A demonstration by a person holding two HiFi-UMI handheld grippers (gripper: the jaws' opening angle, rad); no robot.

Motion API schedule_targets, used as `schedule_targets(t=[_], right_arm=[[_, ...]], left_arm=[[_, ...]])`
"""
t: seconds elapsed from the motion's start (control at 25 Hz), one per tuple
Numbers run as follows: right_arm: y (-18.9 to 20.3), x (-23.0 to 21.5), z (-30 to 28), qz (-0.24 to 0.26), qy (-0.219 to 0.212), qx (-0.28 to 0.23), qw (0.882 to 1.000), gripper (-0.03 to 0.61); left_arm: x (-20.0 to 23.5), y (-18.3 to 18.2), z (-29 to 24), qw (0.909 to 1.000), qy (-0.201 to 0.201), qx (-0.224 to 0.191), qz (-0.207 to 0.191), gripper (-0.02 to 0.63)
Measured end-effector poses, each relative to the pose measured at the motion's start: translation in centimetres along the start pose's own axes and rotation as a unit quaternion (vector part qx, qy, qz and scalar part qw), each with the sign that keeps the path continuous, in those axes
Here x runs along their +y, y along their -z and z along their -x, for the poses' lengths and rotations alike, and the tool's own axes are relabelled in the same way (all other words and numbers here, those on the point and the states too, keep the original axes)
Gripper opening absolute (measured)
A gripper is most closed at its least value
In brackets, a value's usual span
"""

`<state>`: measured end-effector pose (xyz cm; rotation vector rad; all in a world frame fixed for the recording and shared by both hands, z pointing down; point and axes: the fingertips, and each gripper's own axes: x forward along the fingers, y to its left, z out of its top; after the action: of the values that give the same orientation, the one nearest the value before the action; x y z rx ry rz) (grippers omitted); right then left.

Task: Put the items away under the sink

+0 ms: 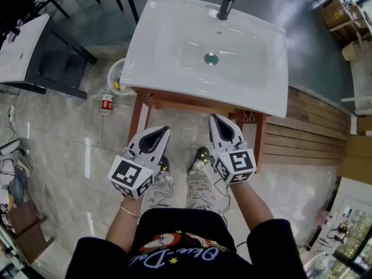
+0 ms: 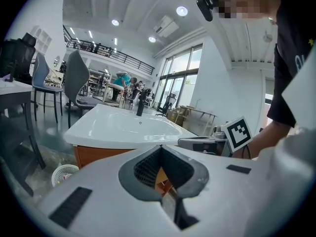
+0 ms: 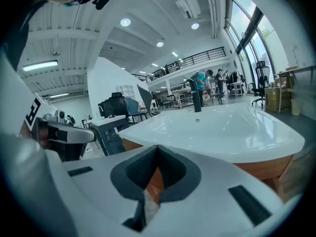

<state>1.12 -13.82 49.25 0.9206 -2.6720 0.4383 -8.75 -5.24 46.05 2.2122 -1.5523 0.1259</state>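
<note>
- Closest to us is our black shirt [image 1: 192, 222], with both forearms reaching from it toward the sink [image 1: 174, 45].
- Our left gripper [image 1: 165, 129] is held just short of the sink's near edge. Its jaws are closed tip to tip with nothing between them, and only orange wood shows through the hollow behind the tips.
- Our right gripper [image 1: 214, 117] sits beside it, a little nearer the sink, also fully closed and empty.
- One item we can make out is a red-labelled bottle [image 1: 106, 103] on the floor [image 1: 70, 156] just left of the sink. It is near a white basket [image 1: 116, 68] that sits partly under the sink's left edge. Something yellow lies in the basket, too small to name.
- A wooden cabinet [image 1: 174, 100] carries the sink. From above and from the gripper views we cannot tell whether its front is open or what it already holds.
- We judge that no item is in hand and the bottle is not yet stowed, so we are at a reach-and-pick step.
- Next, we think one gripper, most likely the left, must go down and left of the sink, open its jaws wide enough for the bottle, and close on its body.
- After that, the space under the sink must be reachable before the bottle goes in.
</note>
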Motion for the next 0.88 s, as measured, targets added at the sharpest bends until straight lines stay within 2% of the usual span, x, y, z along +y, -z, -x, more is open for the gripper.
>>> schedule_targets(t=[0.88], right_arm=[[-6.6,3.1,3.4,0.037,-0.030,-0.029,0.998,0.007]], left_arm=[[-1.7,-3.7,2.1,0.9992,0.018,-0.029,-0.019,0.008]])
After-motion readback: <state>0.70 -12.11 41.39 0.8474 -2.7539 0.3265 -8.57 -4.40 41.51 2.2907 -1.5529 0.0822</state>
